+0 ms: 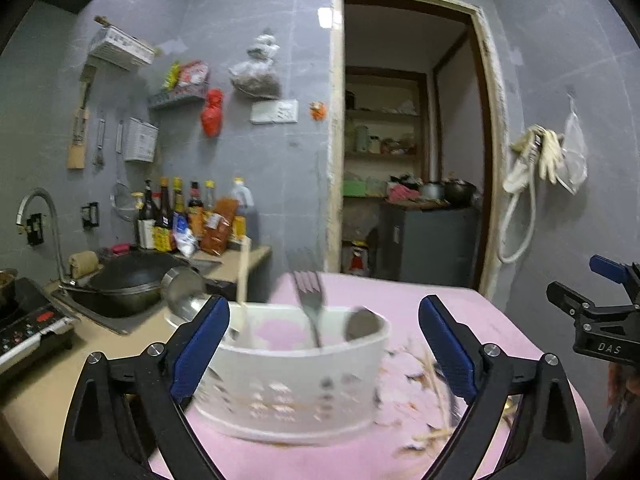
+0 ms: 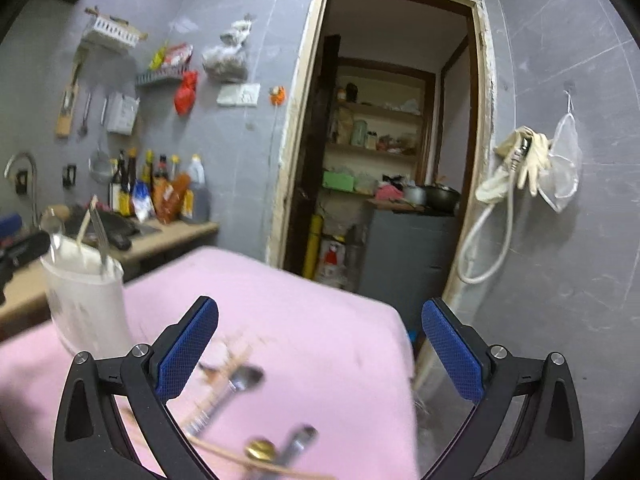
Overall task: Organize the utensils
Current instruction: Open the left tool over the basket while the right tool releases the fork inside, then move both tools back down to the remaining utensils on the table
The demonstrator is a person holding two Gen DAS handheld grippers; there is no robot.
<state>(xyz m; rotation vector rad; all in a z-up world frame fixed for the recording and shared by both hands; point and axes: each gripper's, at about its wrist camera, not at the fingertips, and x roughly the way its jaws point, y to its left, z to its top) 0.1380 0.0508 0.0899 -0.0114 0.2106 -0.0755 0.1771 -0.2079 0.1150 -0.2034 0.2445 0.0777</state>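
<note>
Here, both grippers (left [image 1: 322,354], right [image 2: 320,354]) agape and empty, loose utensils [image 2: 236,384] on the pink cloth [image 2: 320,300] motion-blurred.

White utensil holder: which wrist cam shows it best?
Left wrist: the white utensil holder sits central between the open jaws, fork inside. Right wrist shows it only at the left edge, blurred.

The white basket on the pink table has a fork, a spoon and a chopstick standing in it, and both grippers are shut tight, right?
Nearly. The white basket on the pink table does hold a fork, a spoon and a chopstick, but the grippers aren't shut. The left gripper and right gripper both stand wide open and empty, as each wrist view shows.
</note>
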